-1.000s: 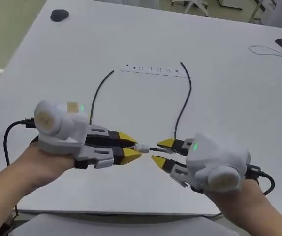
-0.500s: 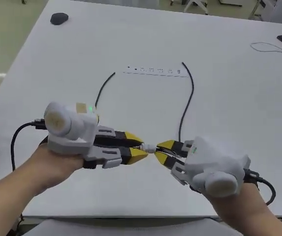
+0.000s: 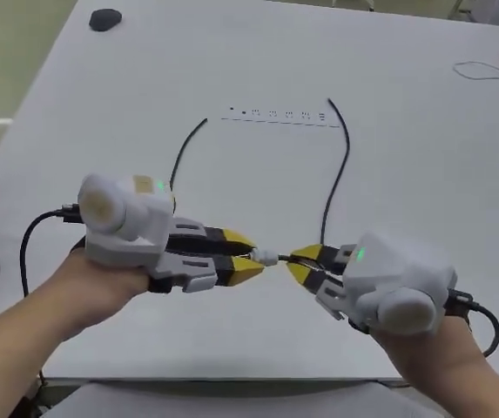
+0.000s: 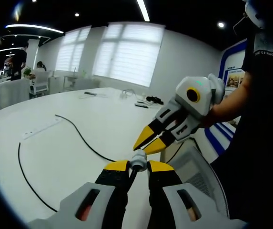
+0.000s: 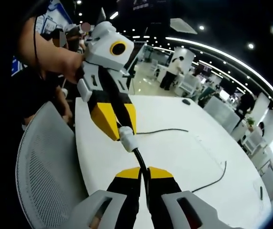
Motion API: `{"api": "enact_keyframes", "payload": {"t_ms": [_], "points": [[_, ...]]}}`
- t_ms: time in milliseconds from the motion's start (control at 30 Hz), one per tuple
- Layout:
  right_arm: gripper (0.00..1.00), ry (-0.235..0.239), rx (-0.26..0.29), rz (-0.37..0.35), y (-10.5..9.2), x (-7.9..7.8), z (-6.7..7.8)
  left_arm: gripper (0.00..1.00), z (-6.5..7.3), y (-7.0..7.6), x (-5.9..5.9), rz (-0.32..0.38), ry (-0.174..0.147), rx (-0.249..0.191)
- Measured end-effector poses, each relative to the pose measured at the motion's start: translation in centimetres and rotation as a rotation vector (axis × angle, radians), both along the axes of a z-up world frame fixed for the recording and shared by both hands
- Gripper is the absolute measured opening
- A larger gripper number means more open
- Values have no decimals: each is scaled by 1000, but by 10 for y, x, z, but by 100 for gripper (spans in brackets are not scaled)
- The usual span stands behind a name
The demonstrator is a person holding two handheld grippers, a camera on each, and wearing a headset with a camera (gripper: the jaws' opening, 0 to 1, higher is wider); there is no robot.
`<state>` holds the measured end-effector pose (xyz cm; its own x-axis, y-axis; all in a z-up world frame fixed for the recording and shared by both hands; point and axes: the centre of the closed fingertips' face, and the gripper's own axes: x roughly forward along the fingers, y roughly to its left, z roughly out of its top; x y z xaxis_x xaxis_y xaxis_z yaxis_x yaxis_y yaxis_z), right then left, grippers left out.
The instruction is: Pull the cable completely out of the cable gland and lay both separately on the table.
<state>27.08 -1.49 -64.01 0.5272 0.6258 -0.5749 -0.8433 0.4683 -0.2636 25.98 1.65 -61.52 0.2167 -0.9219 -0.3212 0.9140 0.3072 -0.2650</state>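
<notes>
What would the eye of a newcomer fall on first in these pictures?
First, the yellow-tipped left gripper and right gripper, meeting tip to tip above the near part of the white table. The left is shut on a small white cable gland, the right on the black cable leaving it. Behind them, that cable runs toward a power strip.

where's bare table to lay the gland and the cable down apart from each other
Bare white table right of the held black cable; another patch between it and the loose black cable, below the white power strip. Crowded at the near edge, where the left gripper and right gripper meet at the white cable gland.
</notes>
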Motion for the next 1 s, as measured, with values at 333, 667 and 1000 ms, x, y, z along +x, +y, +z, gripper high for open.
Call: {"api": "enact_keyframes", "payload": {"t_ms": [333, 667, 1000], "points": [[0, 106, 56, -139, -20, 5, -14, 14, 1, -2, -3, 7, 8, -13], [0, 247, 104, -325, -54, 13, -42, 14, -1, -4, -8, 11, 12, -26], [0, 349, 144, -477, -80, 18, -62, 15, -9, -9, -11, 12, 10, -6]]}}
